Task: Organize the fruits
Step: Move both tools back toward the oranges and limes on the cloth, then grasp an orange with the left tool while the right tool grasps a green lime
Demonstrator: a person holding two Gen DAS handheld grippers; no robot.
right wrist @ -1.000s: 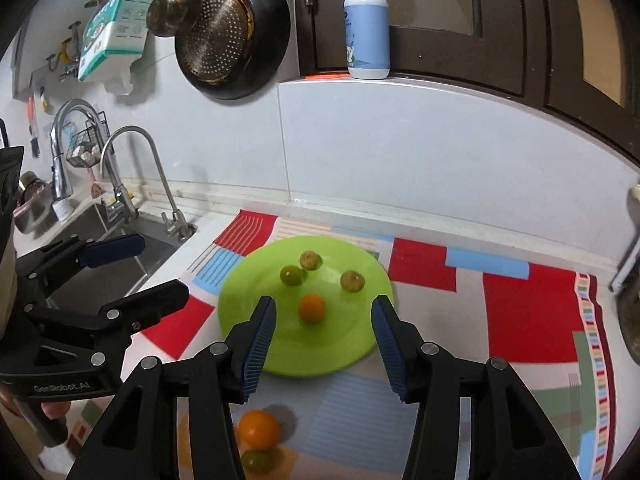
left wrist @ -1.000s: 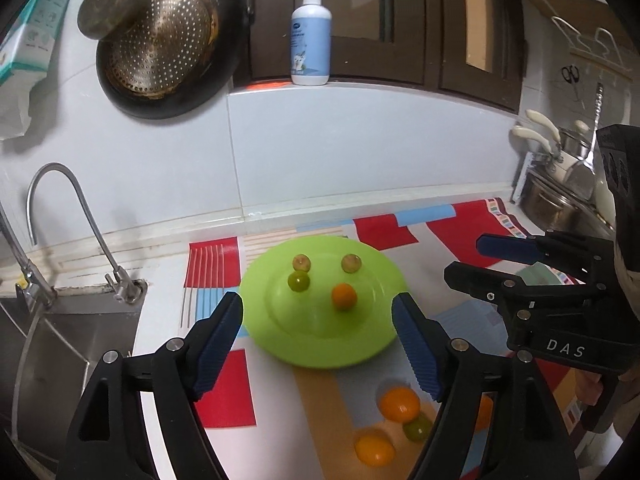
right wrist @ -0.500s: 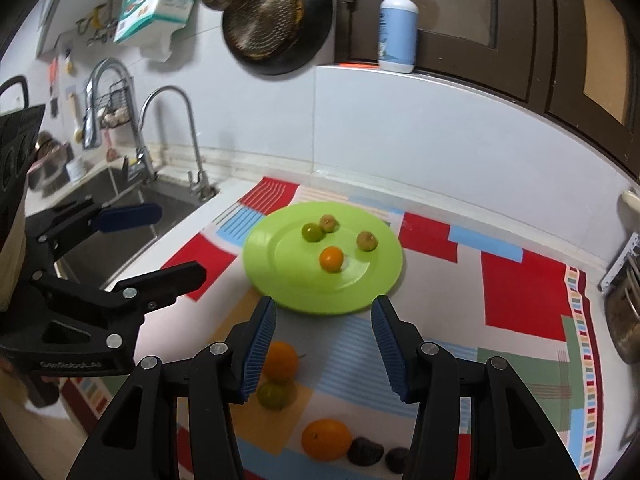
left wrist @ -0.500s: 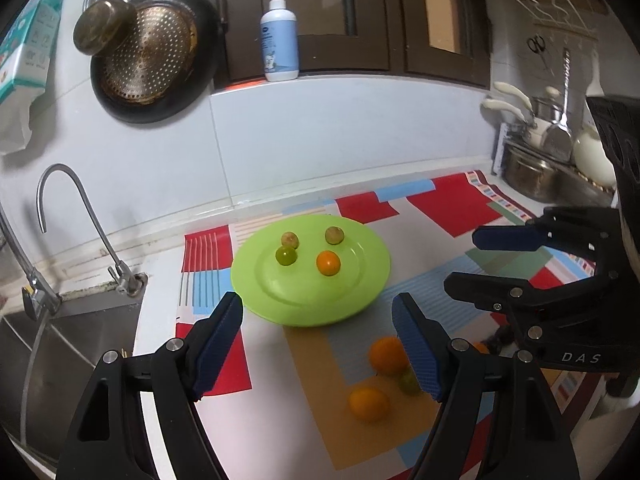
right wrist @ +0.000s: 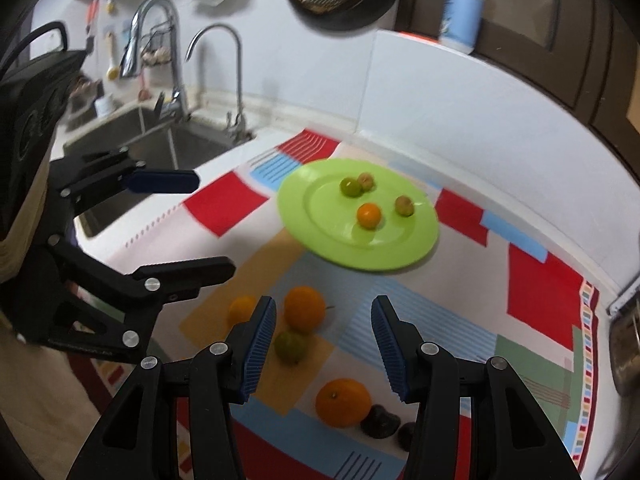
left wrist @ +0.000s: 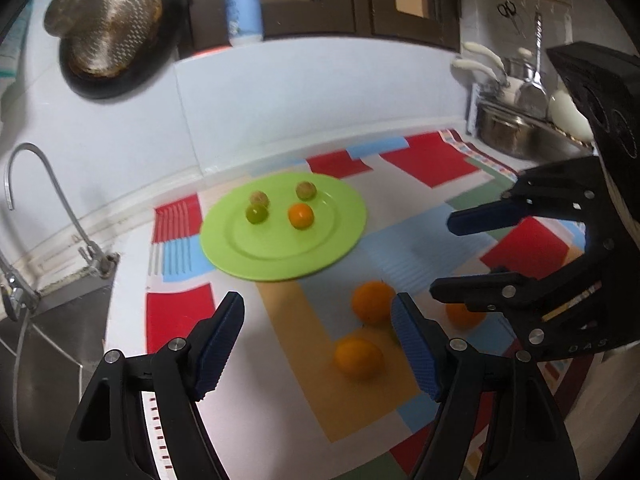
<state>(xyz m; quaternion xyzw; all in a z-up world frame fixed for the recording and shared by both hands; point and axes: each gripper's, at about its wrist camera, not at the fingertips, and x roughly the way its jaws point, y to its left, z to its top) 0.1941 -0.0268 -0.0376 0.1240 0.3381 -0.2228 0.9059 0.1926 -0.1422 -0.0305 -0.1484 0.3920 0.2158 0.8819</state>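
Fruits [left wrist: 301, 215] sit on the green plate [left wrist: 248, 256] in the left wrist view, with oranges [left wrist: 358, 358] loose on the patterned mat [left wrist: 432, 160]; the left gripper [left wrist: 320, 338] is closing, empty. From the right wrist, more fruit lies near the right gripper [right wrist: 323, 340], partly open, holding nothing.

A patterned mat [right wrist: 532, 280] carries a green plate [right wrist: 320, 236] and loose oranges [right wrist: 304, 308].

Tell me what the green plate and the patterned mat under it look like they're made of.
The green plate looks like plastic or melamine: uniform bright lime colour, smooth semi-gloss surface, thin rim. The patterned mat looks like printed vinyl or oilcloth: it lies flat with sharp colour blocks, though blur leaves woven fabric possible.
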